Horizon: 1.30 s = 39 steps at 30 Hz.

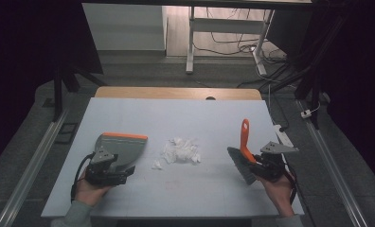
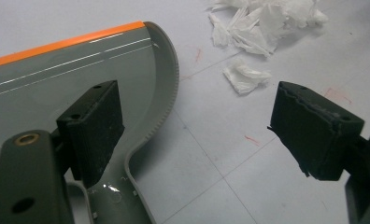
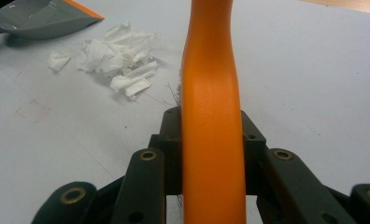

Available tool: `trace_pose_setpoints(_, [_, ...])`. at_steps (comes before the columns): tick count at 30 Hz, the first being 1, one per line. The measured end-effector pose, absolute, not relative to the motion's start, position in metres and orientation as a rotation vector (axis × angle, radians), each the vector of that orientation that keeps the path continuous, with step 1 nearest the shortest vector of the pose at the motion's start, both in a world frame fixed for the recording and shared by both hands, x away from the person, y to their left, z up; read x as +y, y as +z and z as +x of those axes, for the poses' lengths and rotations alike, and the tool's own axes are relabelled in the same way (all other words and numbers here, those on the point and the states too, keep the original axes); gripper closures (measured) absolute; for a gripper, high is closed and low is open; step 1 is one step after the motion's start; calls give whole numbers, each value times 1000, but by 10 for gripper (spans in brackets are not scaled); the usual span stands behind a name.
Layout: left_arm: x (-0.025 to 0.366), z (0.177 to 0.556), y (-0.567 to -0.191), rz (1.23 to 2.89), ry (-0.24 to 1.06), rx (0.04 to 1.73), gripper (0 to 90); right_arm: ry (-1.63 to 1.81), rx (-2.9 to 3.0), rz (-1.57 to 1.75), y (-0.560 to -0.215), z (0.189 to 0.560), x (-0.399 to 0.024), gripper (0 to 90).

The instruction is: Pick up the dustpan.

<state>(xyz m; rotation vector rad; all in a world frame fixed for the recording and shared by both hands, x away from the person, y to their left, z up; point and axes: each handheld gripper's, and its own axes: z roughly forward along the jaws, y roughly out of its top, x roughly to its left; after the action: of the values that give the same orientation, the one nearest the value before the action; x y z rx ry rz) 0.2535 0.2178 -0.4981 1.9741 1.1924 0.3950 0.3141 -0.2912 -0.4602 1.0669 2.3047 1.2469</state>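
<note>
While the right gripper (image 1: pixel 255 166) at the lower right of the high view clamps the orange handle of a brush (image 1: pixel 243 150), its bristles rest on the white table (image 1: pixel 176 113). Left of centre lies the grey dustpan (image 1: pixel 121 147), with the left gripper (image 1: pixel 111 166) over its handle, jaws spread wide and gripping nothing. Torn paper scraps (image 1: pixel 181 151) sit between dustpan and brush.
</note>
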Motion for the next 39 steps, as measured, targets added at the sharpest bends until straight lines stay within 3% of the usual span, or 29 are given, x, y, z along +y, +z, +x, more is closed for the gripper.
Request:
trace_pose_setpoints(22, [214, 253, -492, 1977, 377, 1195, 184, 1245, 2294, 1051, -457, 312, -290, 705])
trace_pose_setpoints(39, [210, 272, -447, 2025, 367, 1241, 186, 1256, 2296, 1048, -457, 312, -291, 704])
